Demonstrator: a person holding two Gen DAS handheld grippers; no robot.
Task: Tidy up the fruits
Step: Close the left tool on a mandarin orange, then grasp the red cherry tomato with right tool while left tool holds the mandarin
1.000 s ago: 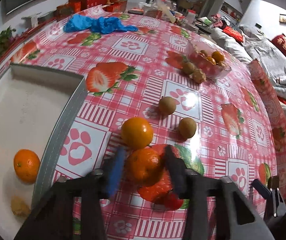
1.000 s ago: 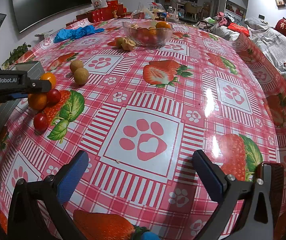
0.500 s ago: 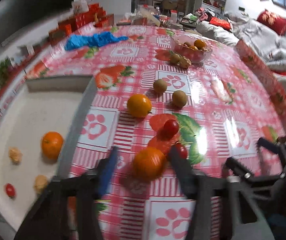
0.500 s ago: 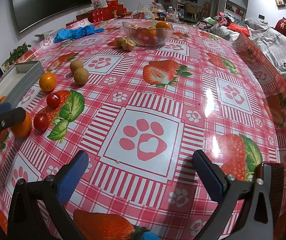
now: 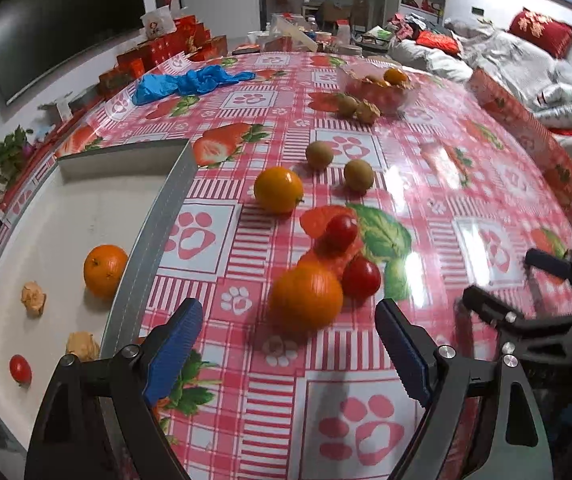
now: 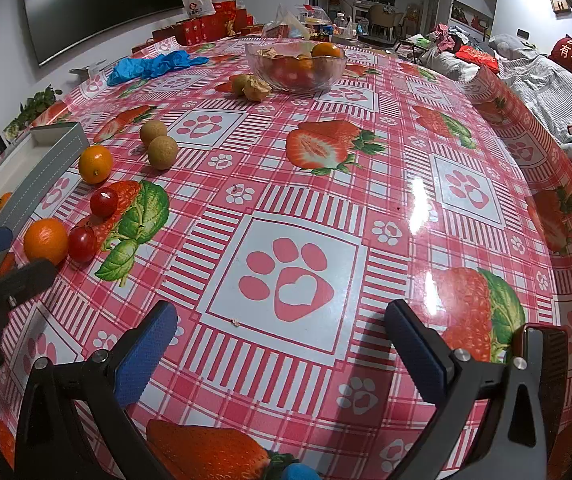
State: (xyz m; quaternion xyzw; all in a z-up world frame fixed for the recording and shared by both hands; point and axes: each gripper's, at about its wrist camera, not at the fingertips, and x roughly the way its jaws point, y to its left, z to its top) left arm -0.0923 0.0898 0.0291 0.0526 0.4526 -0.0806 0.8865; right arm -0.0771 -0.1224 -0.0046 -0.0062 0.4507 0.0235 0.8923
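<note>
Left tongs point(image 5: 286, 340) opening, the loose orange point(image 5: 306, 295) between them unpinched, could roll into 2 tomatoes point(image 5: 361, 277); right tongs point(image 6: 281, 344) spread, empty

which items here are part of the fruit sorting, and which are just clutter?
Job:
- tray, already holding an orange, a tomato and two husked fruits
- loose orange, free on the cloth ahead of the opening left gripper
- two cherry tomatoes
- second orange
- two brown fruits
- glass bowl

Clutter:
- blue gloves
- red boxes
</note>
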